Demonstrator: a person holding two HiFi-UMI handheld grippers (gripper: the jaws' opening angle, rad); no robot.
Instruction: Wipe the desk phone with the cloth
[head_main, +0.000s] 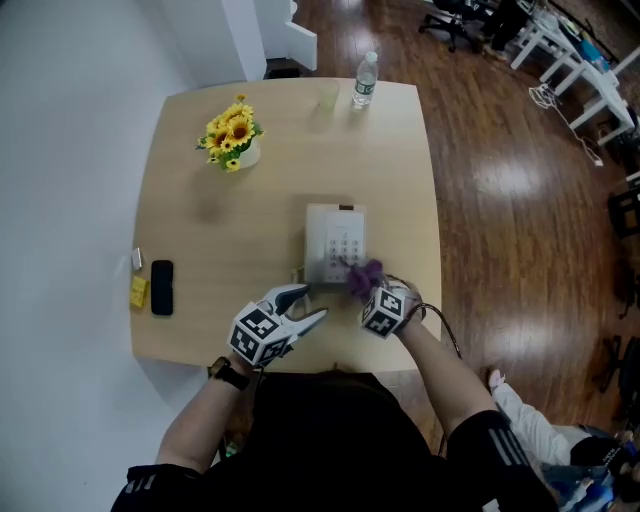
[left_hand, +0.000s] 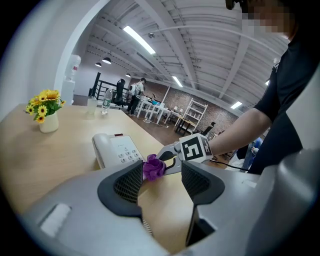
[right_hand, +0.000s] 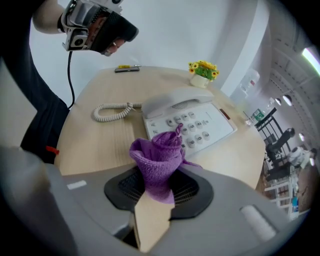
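— Step in hand?
— Wiping, seemingly at the keypad. Clamped in the right gripper (right_hand: 159, 189): purple cloth (right_hand: 159, 159), bunched, standing up from between shut jaws. Just ahead of those jaws: desk phone (right_hand: 192, 119), keypad side nearest. Touching the keys or just above them: unclear in every view.
— Left gripper (left_hand: 160, 184)?
— Jaws apart, nothing between. Phone ahead, slightly left.
— Next move?
— Probably cloth pressed down and swept across keys and handset; possibly left jaws steadying the body.
— Count?
— Grippers, two. Phone, one. Cloth, one. Coiled cord (right_hand: 112, 112), one. Far beyond both jaws: sunflower pot (head_main: 233, 136), one; water bottle (head_main: 365, 80), one.
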